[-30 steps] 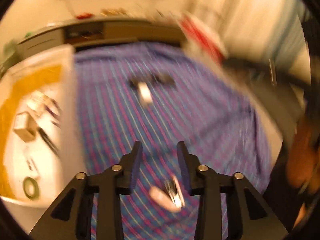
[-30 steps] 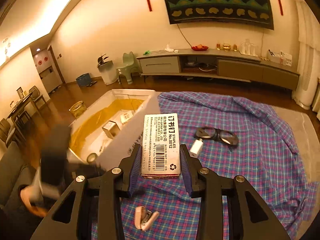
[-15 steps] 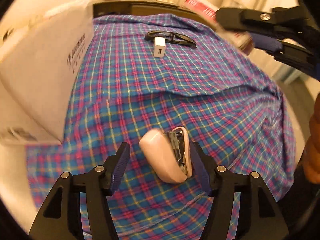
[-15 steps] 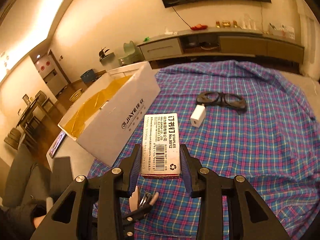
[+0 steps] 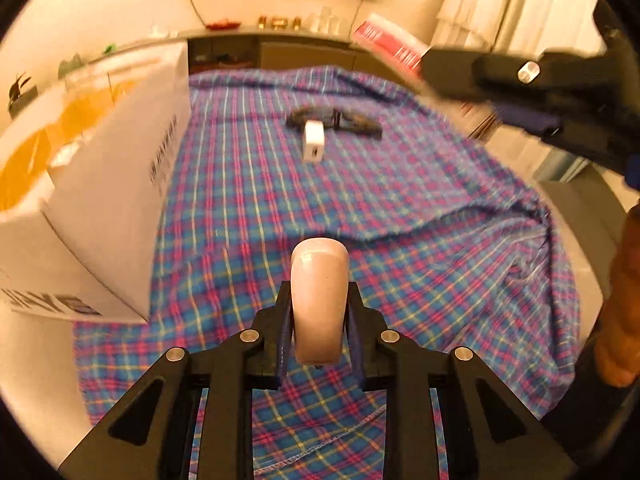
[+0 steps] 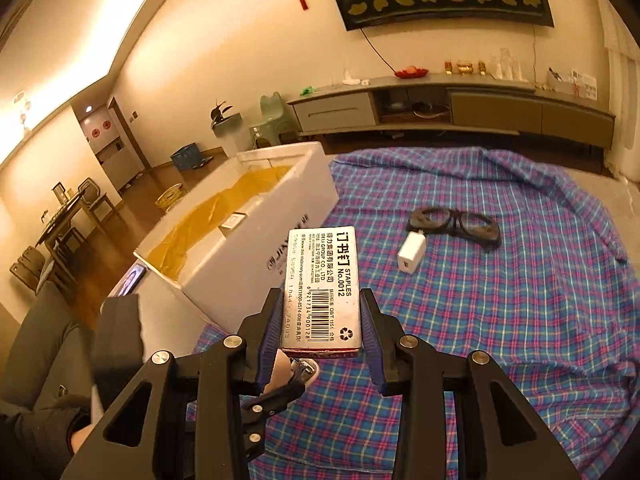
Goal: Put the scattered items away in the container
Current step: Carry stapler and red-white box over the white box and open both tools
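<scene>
One white box point(image 6: 256, 240), yellow-lined, small carton inside; left claw point(image 5: 319, 312) closing on stapler point(image 5: 319, 280); right claw point(image 6: 320, 320) grips staples box point(image 6: 322, 288)

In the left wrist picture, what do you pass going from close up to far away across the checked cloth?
Left tool closing on the pink stapler → white charger → dark glasses → long cabinet by the wall.

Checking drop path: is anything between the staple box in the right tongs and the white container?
Nothing visible does. The staple box is shut in the right tongs; only bare plaid cloth and the white container wall lie ahead.
</scene>
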Demonstrator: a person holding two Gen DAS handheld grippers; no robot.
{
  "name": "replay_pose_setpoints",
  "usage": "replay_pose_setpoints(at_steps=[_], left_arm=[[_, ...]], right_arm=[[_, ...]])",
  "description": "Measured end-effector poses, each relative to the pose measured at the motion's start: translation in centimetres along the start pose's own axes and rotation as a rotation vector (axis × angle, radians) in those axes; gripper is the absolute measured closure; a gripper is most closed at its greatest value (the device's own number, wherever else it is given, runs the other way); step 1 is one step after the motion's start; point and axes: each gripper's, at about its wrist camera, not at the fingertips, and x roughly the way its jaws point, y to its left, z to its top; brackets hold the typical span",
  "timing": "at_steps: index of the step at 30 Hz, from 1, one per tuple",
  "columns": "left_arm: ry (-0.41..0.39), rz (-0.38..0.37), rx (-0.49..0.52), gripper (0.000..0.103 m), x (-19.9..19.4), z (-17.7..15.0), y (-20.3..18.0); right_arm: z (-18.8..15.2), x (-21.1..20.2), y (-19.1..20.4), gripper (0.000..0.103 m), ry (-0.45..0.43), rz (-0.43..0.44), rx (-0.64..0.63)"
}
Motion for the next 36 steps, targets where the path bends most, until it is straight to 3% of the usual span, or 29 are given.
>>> replay_pose_setpoints(at_steps=[8, 19, 29, 36], left_arm=[[-0.144, 0.011, -0.009, 0.078, -5.1, 3.2, 1.7], [-0.289, 0.063, -0.114, 0.078, -10.9, 5.6, 8.1], [-0.307, 0.095, -0.207, 0.078, -12.2, 6.5, 13.9], [-0.278, 0.115, -0.279, 0.078, -11.4, 7.1, 17.7]], right_arm=[[2.0, -0.2, 4.4, 0.064, -0.011, 0.004, -0.069], [4.2, 0.4, 10.7, 0.064, -0.031, 0.014, -0.166], [6.3, 2.7, 14.6, 0.064, -0.032, 0.049, -0.203], [8.0, 5.9, 16.2, 0.064, 0.008, 0.069, -0.229]])
